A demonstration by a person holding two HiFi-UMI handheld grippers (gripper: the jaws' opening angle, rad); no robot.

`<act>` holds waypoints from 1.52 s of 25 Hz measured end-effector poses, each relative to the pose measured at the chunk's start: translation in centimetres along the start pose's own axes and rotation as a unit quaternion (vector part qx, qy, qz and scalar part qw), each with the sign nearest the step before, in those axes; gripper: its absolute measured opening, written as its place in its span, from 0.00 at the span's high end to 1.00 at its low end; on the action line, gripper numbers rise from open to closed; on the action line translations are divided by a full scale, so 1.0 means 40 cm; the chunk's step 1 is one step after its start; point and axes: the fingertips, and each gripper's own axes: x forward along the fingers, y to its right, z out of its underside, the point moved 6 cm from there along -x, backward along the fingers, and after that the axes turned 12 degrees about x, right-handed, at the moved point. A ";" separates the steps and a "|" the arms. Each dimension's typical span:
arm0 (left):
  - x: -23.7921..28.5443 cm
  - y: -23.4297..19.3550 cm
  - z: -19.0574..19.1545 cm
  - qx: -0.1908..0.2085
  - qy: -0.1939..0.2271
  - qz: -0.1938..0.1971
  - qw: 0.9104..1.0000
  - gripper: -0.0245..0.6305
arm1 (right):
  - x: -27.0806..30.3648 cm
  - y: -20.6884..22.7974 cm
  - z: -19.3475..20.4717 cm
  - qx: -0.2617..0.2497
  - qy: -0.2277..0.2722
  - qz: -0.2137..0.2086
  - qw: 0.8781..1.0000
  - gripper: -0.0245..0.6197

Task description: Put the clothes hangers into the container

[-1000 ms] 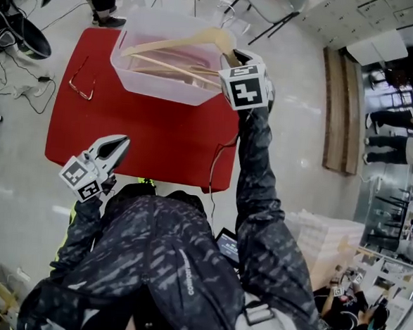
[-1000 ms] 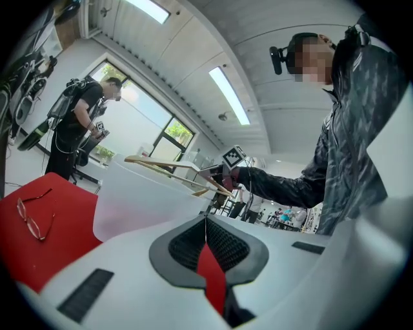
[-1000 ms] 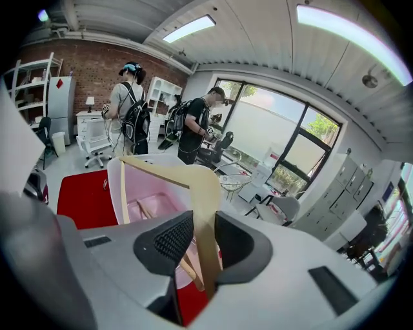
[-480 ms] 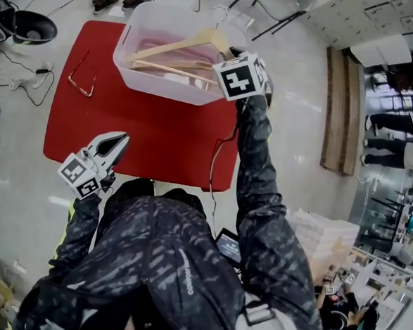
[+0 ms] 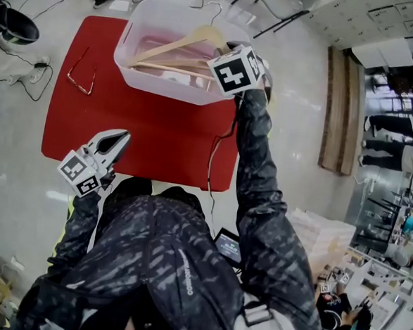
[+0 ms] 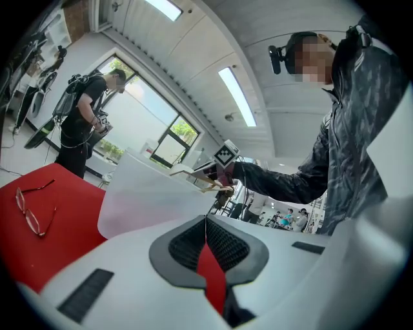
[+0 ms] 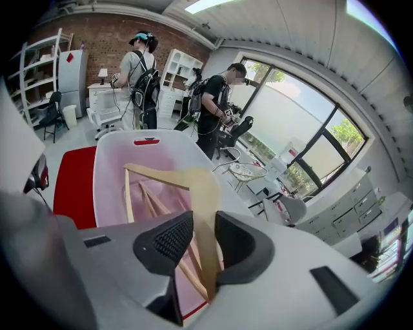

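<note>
Head view hid the tips of the right gripper (image 5: 227, 55) behind its own marker cube (image 5: 234, 69), so we read its state from the right gripper view. There the two dark ribbed pads were clamped on one flat arm of a pale wooden hanger (image 5: 174, 46). That hanger hung tilted over the near right part of the container (image 5: 162, 88), a rounded tub of milky translucent plastic at the far edge of the red tabletop (image 5: 145, 135). Its thin wire hook poked past the tub's far rim.

More wooden bars lay lower inside the tub. They crossed one another and blurred through the plastic wall, so we could count no more than one held hanger and at least one other beneath it.

The left gripper (image 5: 117, 136) hovered at the tabletop's near left corner, its two jaws pressed together on nothing.

One pair of thin red-rimmed glasses (image 5: 78, 81) lay on the left of the tabletop, barely distinct against the red.

In the right gripper view, two people (image 7: 141, 74) stood beyond the tub.
</note>
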 end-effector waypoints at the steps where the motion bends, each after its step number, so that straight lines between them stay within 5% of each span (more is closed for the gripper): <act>1: 0.000 -0.002 0.001 -0.001 0.000 0.000 1.000 0.95 | 0.002 -0.004 -0.001 -0.001 -0.002 -0.003 1.000 0.78; 16: 0.008 -0.017 -0.006 -0.004 0.007 0.004 1.000 0.95 | -0.028 -0.014 -0.051 -0.012 0.041 -0.002 0.999 0.80; 30: 0.043 -0.033 -0.027 0.017 -0.005 0.013 1.000 0.95 | -0.131 -0.088 0.016 0.095 0.117 -0.068 0.986 0.91; 38: 0.064 0.061 -0.030 0.020 -0.015 0.026 0.999 0.95 | -0.230 -0.107 0.134 0.145 0.151 -0.106 0.972 0.91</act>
